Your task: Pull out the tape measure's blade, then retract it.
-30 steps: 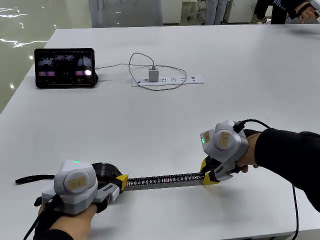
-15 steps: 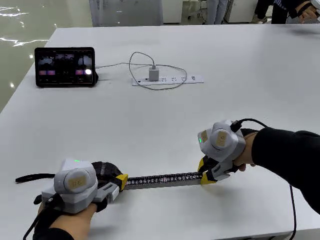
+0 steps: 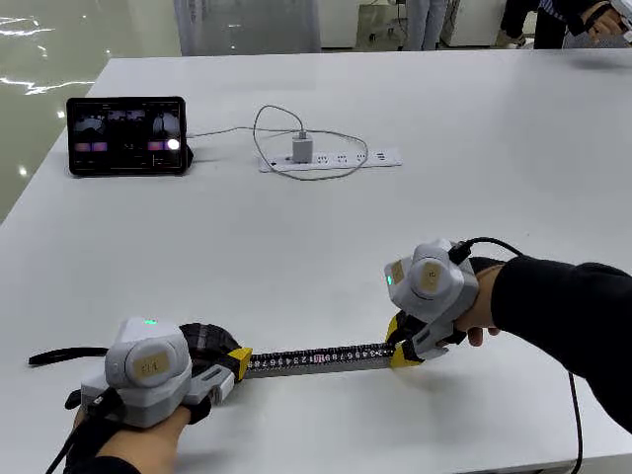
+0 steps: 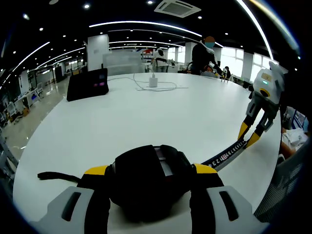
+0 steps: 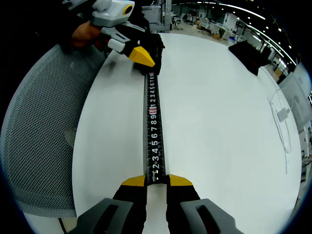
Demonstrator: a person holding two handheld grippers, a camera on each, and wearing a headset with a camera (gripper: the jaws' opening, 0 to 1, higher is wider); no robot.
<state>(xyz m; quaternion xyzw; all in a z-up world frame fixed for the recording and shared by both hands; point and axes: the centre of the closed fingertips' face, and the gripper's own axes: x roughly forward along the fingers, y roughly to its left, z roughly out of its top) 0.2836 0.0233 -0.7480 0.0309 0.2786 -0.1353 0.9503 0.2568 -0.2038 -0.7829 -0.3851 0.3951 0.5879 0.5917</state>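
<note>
The white counter (image 3: 415,148) carries everything.

The left gripper (image 4: 151,169) sits close to the near left corner. It is clenched on the black case (image 4: 146,187) of the tape measure, with one yellow-tipped jaw pressed against each side of it. The case rests on the counter.

The right gripper (image 5: 156,181) is along the near edge, well apart from the left one and about midway along that edge. Its jaws are pinched together on the free end of the blade (image 5: 152,122), with the yellow tips touching it on both sides. A hand in a dark sleeve holds each gripper.

A dark tablet (image 3: 128,133) stands propped toward the far left of the counter with its screen lit.

The blade is drawn out of the case and runs straight between the two grippers, roughly parallel with the near edge. Its numbered face is up, and it lies low over the counter. I cannot tell whether it touches the surface along its whole run.

A white power strip (image 3: 336,158) lies flat near the middle of the counter, to the right of the tablet, with a white charger (image 3: 302,148) plugged into it.

A thin black strap (image 3: 64,354) trails from the case toward the left edge and lies on the counter.
</note>
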